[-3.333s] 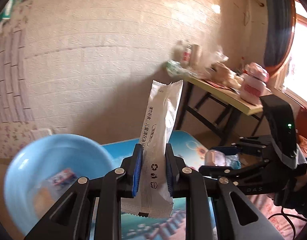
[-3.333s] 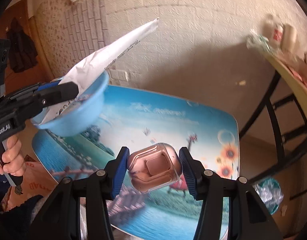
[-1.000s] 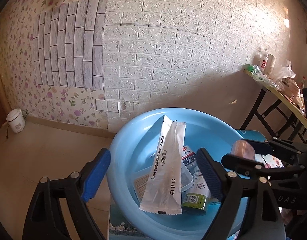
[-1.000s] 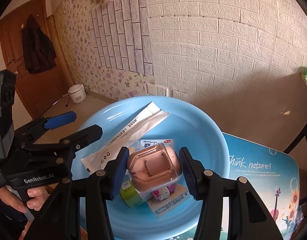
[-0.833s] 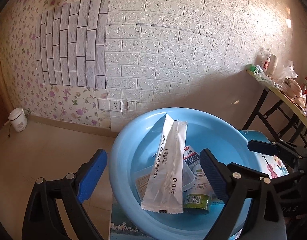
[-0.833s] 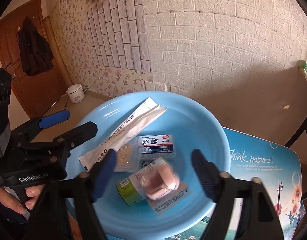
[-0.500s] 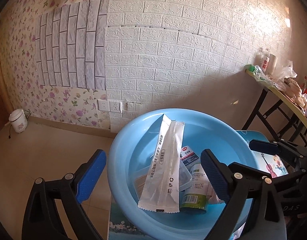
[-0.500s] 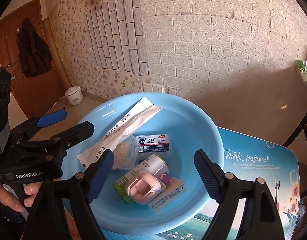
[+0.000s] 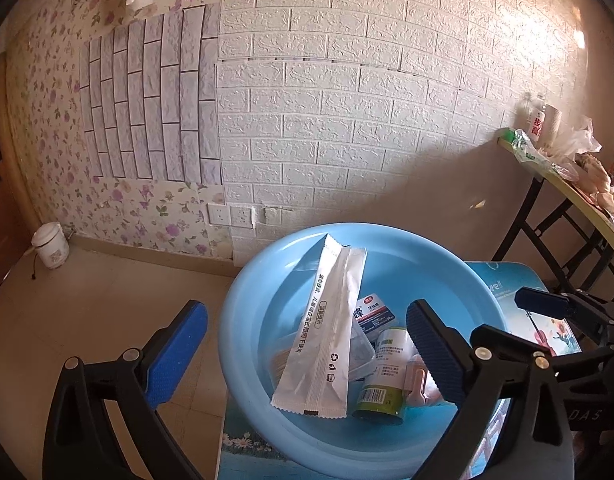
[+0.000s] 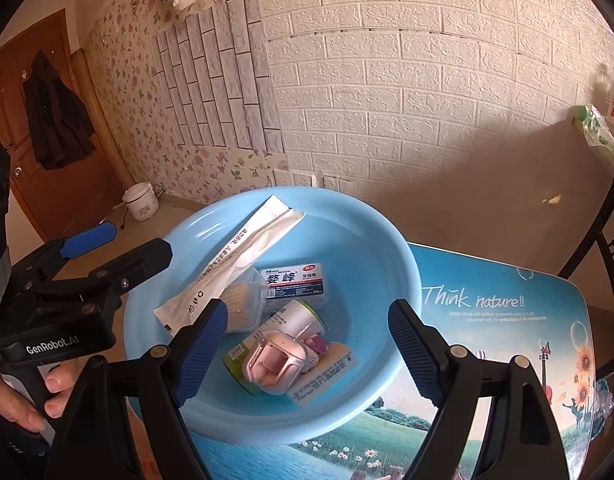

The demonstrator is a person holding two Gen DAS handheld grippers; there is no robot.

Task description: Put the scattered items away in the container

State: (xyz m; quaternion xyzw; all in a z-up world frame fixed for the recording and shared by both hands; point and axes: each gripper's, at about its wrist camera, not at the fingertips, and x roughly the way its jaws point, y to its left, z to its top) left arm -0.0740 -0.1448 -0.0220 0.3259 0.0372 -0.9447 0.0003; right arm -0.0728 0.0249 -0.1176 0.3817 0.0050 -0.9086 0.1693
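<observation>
A light blue basin [image 9: 459, 276] [image 10: 379, 248] stands on a small table. In it lie a long white sachet [image 9: 327, 332] [image 10: 243, 252], a clear toothpick box [image 10: 247, 300], a floss box [image 10: 293, 280], a green-labelled can [image 9: 381, 376] [image 10: 299, 316] and a pink earbud case [image 10: 275, 364]. My left gripper [image 9: 305, 352] is open and empty above the basin's left side. My right gripper [image 10: 307, 348] is open and empty above the basin, over the pink case.
The table top [image 10: 507, 320] has a printed nature picture. A white brick wall and flowered wallpaper stand behind. A small rice cooker [image 9: 50, 245] sits on the floor at the left. A cluttered folding table [image 9: 567, 176] stands at the right.
My right gripper opened and dropped the pink earbud case into the basin. Before that my left gripper let the white sachet go into the basin. Both grippers have drawn back slightly.
</observation>
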